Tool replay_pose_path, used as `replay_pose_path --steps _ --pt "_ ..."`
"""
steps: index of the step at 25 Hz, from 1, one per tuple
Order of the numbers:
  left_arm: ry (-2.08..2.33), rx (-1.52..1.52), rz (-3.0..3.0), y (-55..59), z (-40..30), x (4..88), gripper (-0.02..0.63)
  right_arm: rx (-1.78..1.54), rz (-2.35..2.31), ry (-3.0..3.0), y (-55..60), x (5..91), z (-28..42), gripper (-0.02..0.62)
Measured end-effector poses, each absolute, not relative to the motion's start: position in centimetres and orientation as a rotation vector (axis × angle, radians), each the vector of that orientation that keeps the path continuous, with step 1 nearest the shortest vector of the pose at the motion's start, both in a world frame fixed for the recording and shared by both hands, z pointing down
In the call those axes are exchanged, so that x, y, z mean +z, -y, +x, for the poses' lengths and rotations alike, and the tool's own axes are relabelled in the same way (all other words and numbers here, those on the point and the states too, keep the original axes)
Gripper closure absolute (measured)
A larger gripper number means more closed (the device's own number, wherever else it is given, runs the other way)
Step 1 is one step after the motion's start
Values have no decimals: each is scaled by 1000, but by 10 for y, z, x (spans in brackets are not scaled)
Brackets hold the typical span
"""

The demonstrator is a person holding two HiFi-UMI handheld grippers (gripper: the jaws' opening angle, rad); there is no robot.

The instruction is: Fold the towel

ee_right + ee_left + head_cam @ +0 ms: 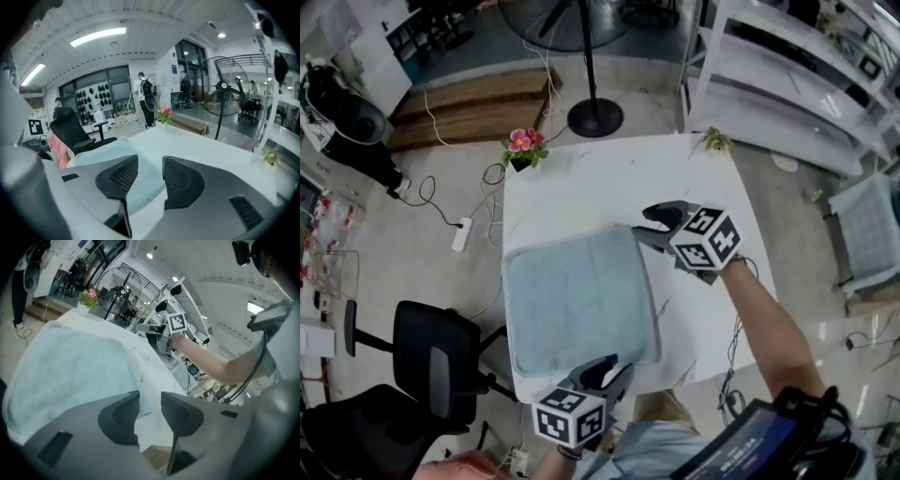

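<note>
A light blue towel (579, 300) lies folded and flat on the white table (600, 187), toward its near left side. My left gripper (605, 367) hovers over the towel's near edge, jaws apart and empty. In the left gripper view the towel (70, 371) spreads ahead and to the left of the left gripper (150, 397), with only a towel corner and table showing below the gap. My right gripper (642, 225) hangs just off the towel's far right corner, also open. In the right gripper view the towel (108, 150) lies below the empty right gripper (150, 164).
A pot of pink flowers (523, 148) stands on the table's far left corner and a small plant (715, 141) on the far right corner. A fan stand (594, 116) and white shelving (787, 84) lie beyond. A black office chair (431, 361) sits left of the table.
</note>
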State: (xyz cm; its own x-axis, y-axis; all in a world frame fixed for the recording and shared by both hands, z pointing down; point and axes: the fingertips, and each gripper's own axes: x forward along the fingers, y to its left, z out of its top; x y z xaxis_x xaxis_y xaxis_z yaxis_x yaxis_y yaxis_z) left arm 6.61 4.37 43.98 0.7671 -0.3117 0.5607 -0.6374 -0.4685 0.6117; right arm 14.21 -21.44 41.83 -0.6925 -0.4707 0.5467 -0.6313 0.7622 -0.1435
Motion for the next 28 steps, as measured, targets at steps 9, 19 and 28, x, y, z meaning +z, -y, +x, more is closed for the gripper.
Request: replay_pose_path --steps 9,19,28 --pt "746 371 2150 -66 -33 422 485 895 1180 2263 50 500 147 403" --pt "809 397 2068 -90 -98 447 495 1244 1409 2067 -1 539 139 373" --pt "905 282 2056 -86 -148 422 509 1007 1379 2120 25 476 113 555"
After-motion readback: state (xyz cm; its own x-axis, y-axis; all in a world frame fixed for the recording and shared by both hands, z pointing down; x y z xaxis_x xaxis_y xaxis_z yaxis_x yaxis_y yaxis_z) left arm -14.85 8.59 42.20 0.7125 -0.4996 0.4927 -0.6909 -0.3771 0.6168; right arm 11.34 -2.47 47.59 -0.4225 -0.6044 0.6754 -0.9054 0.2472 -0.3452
